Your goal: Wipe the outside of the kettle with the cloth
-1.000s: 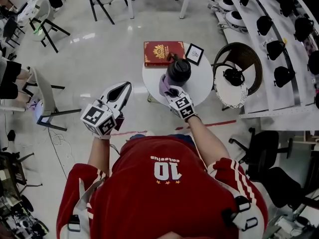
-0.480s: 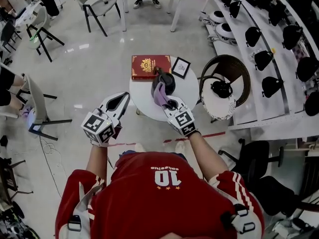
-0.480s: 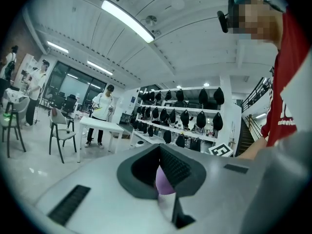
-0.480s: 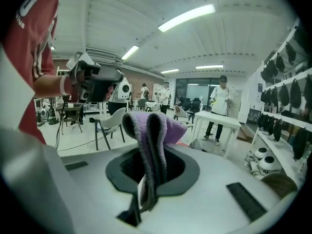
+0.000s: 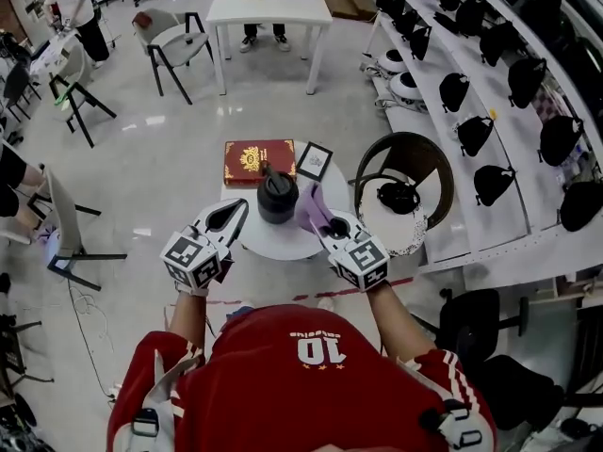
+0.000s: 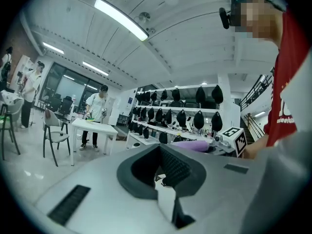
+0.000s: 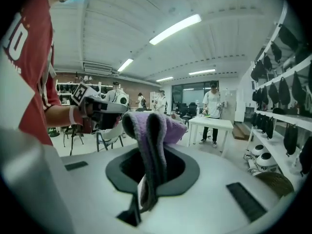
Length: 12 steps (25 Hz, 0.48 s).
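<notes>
A black kettle (image 5: 278,196) stands on the small round white table (image 5: 283,241). My right gripper (image 5: 325,222) is just right of it, shut on a purple cloth (image 5: 310,209) that bunches up beside the kettle's right flank; whether cloth and kettle touch is unclear. In the right gripper view the cloth (image 7: 153,135) hangs down between the jaws of the right gripper (image 7: 145,191). My left gripper (image 5: 241,205) hovers at the table's left rim, left of the kettle, shut with nothing in it. The left gripper (image 6: 163,186) tilts upward, and its view catches the cloth (image 6: 195,144).
A red book (image 5: 258,161) and a framed card (image 5: 314,161) lie at the table's far side. A round dark chair (image 5: 407,179) stands close on the right, with shelves of black helmets (image 5: 490,92) beyond. A chair (image 5: 66,217) stands left and a white table (image 5: 268,8) farther back.
The right gripper has carried the cloth from the kettle's near side round to its right side. The left gripper has come in closer to the table. The head view has tilted forward.
</notes>
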Each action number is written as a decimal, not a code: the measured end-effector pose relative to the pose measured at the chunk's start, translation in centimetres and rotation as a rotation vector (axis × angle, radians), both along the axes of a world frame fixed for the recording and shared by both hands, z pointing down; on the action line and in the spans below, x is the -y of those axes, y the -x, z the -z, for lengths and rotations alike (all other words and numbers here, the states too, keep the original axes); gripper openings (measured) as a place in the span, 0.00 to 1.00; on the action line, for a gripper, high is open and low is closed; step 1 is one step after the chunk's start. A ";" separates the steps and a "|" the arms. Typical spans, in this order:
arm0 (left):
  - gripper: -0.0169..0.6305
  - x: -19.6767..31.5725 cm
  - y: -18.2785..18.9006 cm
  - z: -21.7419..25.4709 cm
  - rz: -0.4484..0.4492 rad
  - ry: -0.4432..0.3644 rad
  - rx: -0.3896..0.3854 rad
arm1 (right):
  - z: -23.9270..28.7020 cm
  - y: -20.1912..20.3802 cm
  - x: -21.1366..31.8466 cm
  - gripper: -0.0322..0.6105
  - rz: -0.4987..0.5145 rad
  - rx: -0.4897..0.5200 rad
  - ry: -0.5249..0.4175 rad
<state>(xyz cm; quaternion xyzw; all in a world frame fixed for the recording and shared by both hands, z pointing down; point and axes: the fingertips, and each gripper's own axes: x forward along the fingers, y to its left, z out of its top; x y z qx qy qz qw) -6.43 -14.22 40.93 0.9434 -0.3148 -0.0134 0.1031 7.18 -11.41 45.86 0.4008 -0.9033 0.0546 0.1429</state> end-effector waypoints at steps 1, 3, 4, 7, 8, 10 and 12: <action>0.04 -0.1 -0.8 0.3 -0.004 -0.007 0.001 | 0.7 -1.0 0.0 0.12 -0.009 0.012 -0.007; 0.04 -0.3 -2.2 1.2 -0.012 -0.025 0.007 | 2.3 -2.6 -0.1 0.12 -0.018 0.032 -0.027; 0.04 -0.5 -2.8 1.7 -0.014 -0.035 0.010 | 3.2 -3.3 -0.2 0.12 -0.018 0.042 -0.039; 0.04 -0.7 -4.0 3.2 -0.014 -0.058 0.015 | 6.2 -4.8 -0.4 0.12 -0.019 0.077 -0.085; 0.04 -0.7 -4.2 3.5 -0.009 -0.059 0.014 | 7.2 -5.2 -0.4 0.12 -0.022 0.093 -0.100; 0.04 -0.5 -4.2 3.9 0.008 -0.056 0.009 | 9.0 -5.8 -0.3 0.12 -0.030 0.129 -0.130; 0.04 -0.7 -4.3 4.2 0.023 -0.053 0.008 | 10.3 -6.5 -0.4 0.12 -0.045 0.158 -0.154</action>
